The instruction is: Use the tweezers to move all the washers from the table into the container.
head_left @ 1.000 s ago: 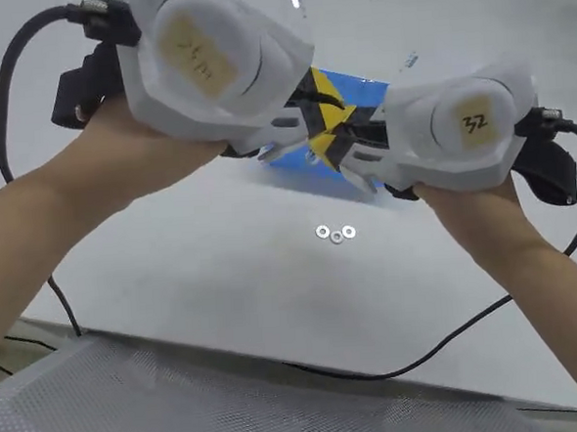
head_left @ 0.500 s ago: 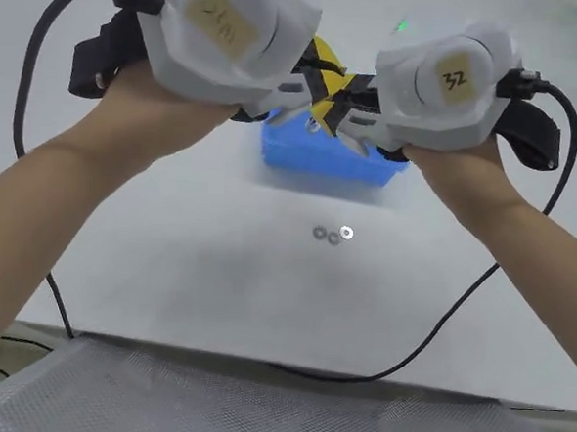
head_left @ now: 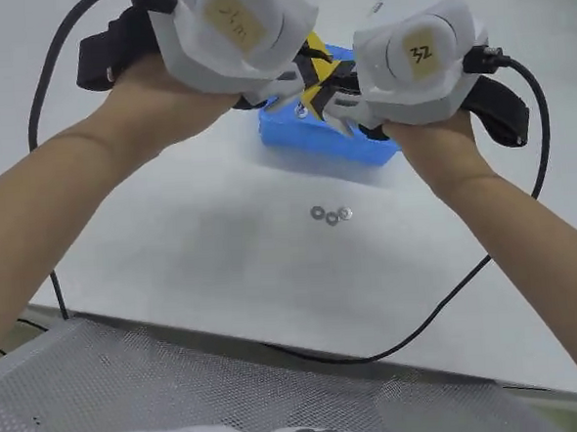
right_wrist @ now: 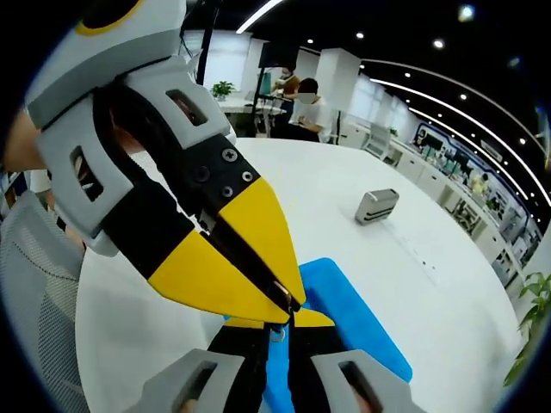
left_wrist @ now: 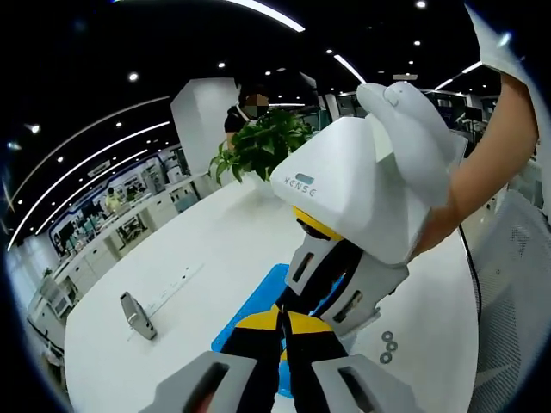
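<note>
Surroundings: a white table (head_left: 173, 243) carries a blue container (head_left: 314, 146); a black cable (head_left: 441, 305) loops across the table on the near right of the container, and grey mesh (head_left: 182, 389) lies past the table's near edge.
Background: beyond the container stand a small grey box (right_wrist: 376, 205) and a potted plant (left_wrist: 258, 146).
Obstruction: both tools hang over the container and hide much of its top.
Left gripper (head_left: 305, 90): above the container, its yellow jaws pressed together; what they hold, if anything, cannot be told.
Right gripper (head_left: 333, 104): tip to tip with the left one, its jaws a narrow slit; whether it grips anything cannot be told.
Washers (head_left: 331, 214): three in a touching row on the table, just nearer the person than the container, well apart from both tips.
</note>
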`<action>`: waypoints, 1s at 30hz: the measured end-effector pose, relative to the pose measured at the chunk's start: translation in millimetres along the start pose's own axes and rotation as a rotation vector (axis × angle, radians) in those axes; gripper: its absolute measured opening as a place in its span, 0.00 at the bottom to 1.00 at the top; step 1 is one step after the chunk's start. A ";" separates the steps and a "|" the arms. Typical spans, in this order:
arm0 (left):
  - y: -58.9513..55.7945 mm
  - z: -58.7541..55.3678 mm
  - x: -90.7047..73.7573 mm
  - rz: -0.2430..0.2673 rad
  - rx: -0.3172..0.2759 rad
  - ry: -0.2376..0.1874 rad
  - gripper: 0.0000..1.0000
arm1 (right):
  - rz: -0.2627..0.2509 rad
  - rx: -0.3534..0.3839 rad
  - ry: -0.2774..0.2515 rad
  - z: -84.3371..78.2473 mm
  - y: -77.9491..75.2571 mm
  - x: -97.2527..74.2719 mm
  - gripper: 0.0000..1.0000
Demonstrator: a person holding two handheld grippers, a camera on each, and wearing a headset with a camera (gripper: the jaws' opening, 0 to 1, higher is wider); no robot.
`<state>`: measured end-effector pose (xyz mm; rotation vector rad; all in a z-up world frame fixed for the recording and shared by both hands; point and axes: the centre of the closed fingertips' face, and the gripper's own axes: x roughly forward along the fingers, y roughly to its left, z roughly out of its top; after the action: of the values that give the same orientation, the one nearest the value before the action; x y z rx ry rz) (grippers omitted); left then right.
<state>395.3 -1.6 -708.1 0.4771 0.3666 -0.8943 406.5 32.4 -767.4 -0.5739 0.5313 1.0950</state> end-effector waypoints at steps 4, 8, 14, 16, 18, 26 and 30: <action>0.0 -4.3 3.9 -0.001 0.001 0.009 0.00 | 0.006 0.002 0.009 -3.8 0.0 4.5 0.03; -0.8 -9.8 6.6 -0.005 0.000 0.021 0.00 | 0.012 0.011 0.018 -7.9 1.7 7.2 0.03; -4.4 -15.5 8.8 -0.009 0.018 0.032 0.00 | 0.008 0.025 0.021 -13.2 3.6 10.2 0.04; -4.0 -14.8 7.9 -0.009 0.021 0.037 0.00 | 0.010 0.033 0.024 -12.5 1.8 10.9 0.04; -4.9 -15.0 6.4 -0.015 0.031 0.046 0.00 | 0.017 0.029 0.020 -11.3 4.2 10.4 0.05; -11.2 0.6 -11.3 -0.017 0.057 0.027 0.00 | -0.002 0.030 -0.026 5.5 9.8 -7.6 0.06; -15.3 14.6 -23.9 -0.013 0.064 0.001 0.00 | -0.018 0.011 -0.058 16.4 11.4 -23.5 0.07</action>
<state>370.7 -2.2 -687.8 0.5346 0.3428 -0.9201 389.3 31.7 -741.9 -0.5348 0.4801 1.0879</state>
